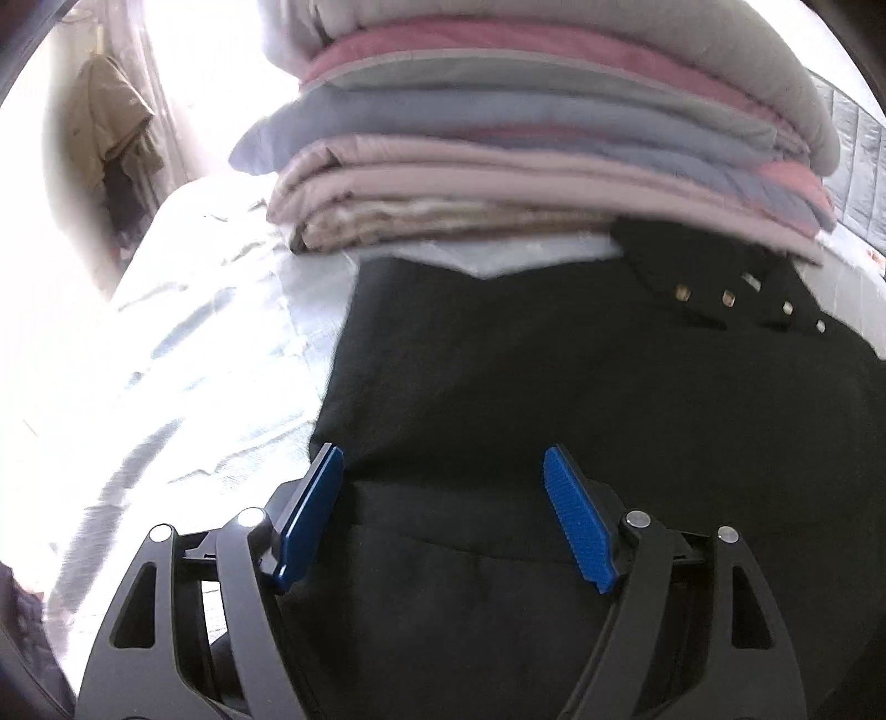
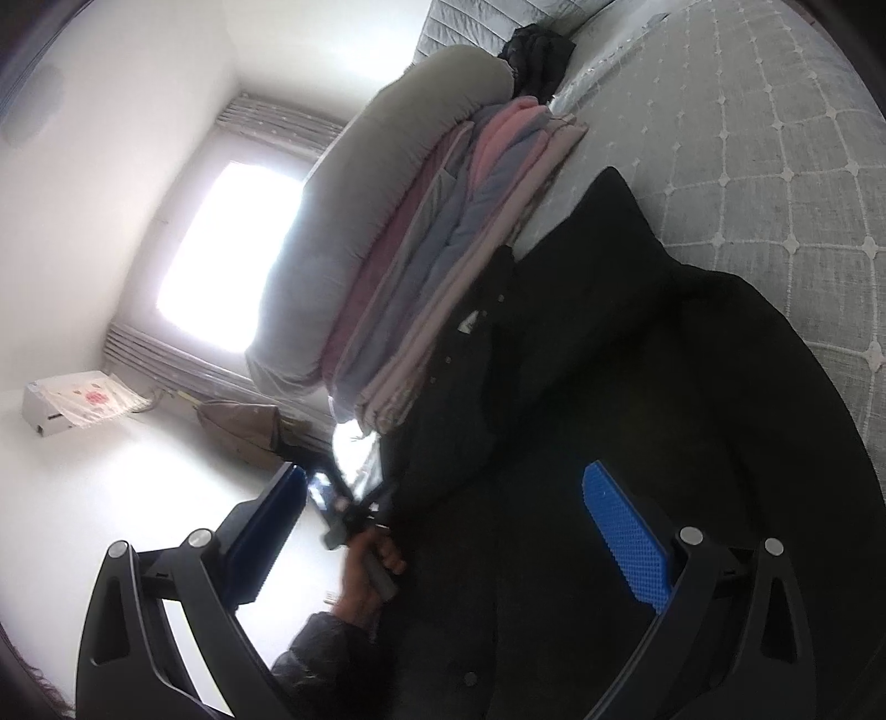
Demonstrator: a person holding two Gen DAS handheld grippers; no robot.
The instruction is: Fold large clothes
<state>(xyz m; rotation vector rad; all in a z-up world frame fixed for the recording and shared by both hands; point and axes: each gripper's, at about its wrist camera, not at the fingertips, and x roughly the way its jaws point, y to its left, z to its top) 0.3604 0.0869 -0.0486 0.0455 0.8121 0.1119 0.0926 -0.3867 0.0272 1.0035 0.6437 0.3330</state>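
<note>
A large black garment point(image 1: 554, 376) with a row of metal studs point(image 1: 728, 299) lies spread on the bed. My left gripper point(image 1: 443, 462) hovers over its near-left part, open, blue pads apart with nothing between them. In the right wrist view the same black garment point(image 2: 637, 415) fills the lower right. My right gripper point(image 2: 443, 498) stands open above it, pads wide apart and empty. A hand point(image 2: 368, 570) holds the left gripper's handle at the garment's left edge in that view.
A tall stack of folded quilts point(image 1: 526, 138) in grey, pink, blue and beige sits just behind the garment; the stack point(image 2: 415, 260) also shows in the right wrist view. A pale sheet point(image 1: 194, 332) covers the bed on the left. A quilted grey mattress point(image 2: 775, 166) extends right. A dark bundle point(image 2: 534, 50) lies far back.
</note>
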